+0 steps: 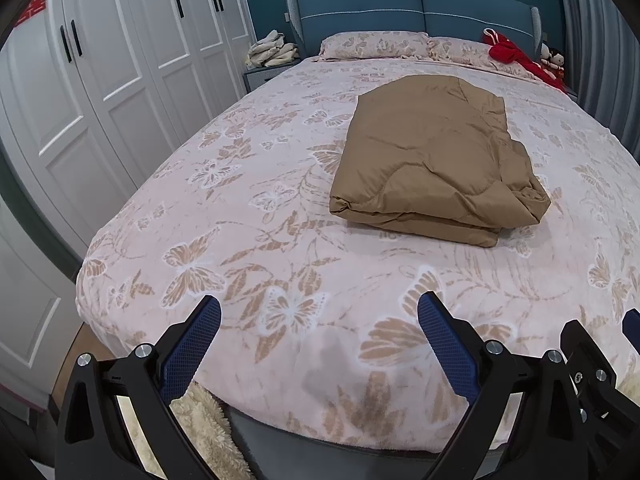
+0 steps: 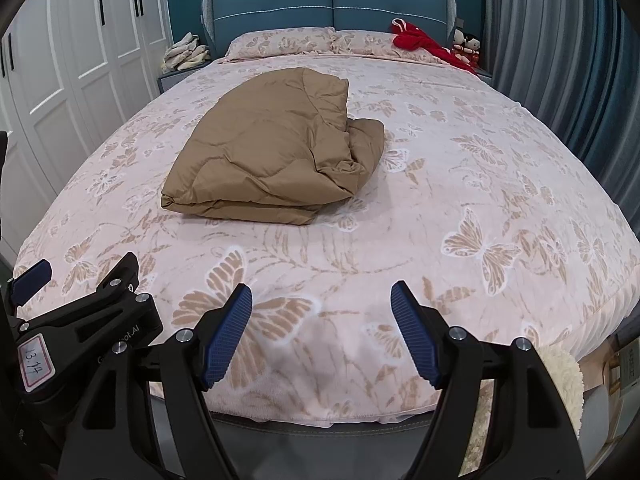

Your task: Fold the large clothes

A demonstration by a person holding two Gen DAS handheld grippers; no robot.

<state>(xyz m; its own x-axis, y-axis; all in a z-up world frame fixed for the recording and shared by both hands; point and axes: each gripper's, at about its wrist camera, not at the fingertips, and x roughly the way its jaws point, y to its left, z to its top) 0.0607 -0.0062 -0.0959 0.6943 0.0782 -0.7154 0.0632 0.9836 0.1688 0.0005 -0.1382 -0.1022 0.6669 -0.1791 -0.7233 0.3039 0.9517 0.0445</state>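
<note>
A tan quilted comforter (image 1: 434,160) (image 2: 276,156) lies folded into a thick stack in the middle of the bed (image 1: 256,264) (image 2: 460,184), with its right side bunched and rumpled. My left gripper (image 1: 319,312) hangs over the foot of the bed, open, with nothing between its blue pads. To its right my right gripper (image 2: 322,298) is also open and empty at the same edge. Both are well short of the comforter. In the right wrist view, the left gripper (image 2: 76,300) shows at the left edge.
The bed wears a pink butterfly-print cover. Two pillows (image 2: 280,42), a red garment (image 2: 424,42) and dolls (image 2: 466,46) sit by the blue headboard (image 2: 332,0). White wardrobes (image 1: 100,80) line the left side, grey curtains (image 2: 560,60) the right. A nightstand holds cream cloths (image 1: 272,50). A fluffy rug (image 1: 204,424) lies below.
</note>
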